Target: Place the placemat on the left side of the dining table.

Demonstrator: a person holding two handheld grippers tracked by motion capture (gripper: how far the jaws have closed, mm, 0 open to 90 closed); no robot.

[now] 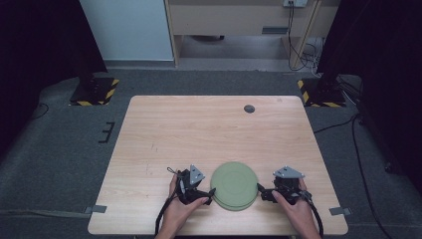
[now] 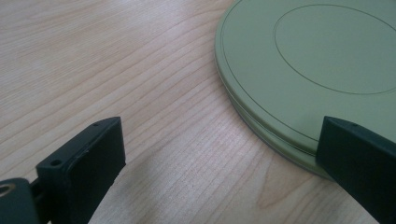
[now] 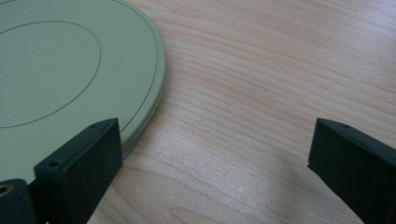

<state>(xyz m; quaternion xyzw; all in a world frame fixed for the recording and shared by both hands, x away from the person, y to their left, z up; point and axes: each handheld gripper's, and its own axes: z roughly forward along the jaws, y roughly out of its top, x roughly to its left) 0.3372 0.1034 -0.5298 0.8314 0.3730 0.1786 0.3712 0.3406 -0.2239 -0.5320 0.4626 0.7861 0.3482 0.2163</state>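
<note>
A round pale green plate (image 1: 234, 184) lies on the wooden table (image 1: 199, 134) near its front edge, and a second green rim peeks out under its edge. My left gripper (image 1: 210, 195) is open at the plate's left edge, one jaw over the rim. In the left gripper view the plate (image 2: 317, 70) fills the upper right, and the left gripper (image 2: 224, 158) holds nothing. My right gripper (image 1: 261, 190) stands open at the plate's right edge. The right gripper view has the plate (image 3: 60, 79) at upper left, while the right gripper (image 3: 212, 158) is empty.
A small dark round spot (image 1: 249, 108) sits in the tabletop near the far edge. Grey carpet surrounds the table, with yellow-black marked stand bases (image 1: 94, 91) at the far corners and cables (image 1: 298, 50) by a cabinet behind.
</note>
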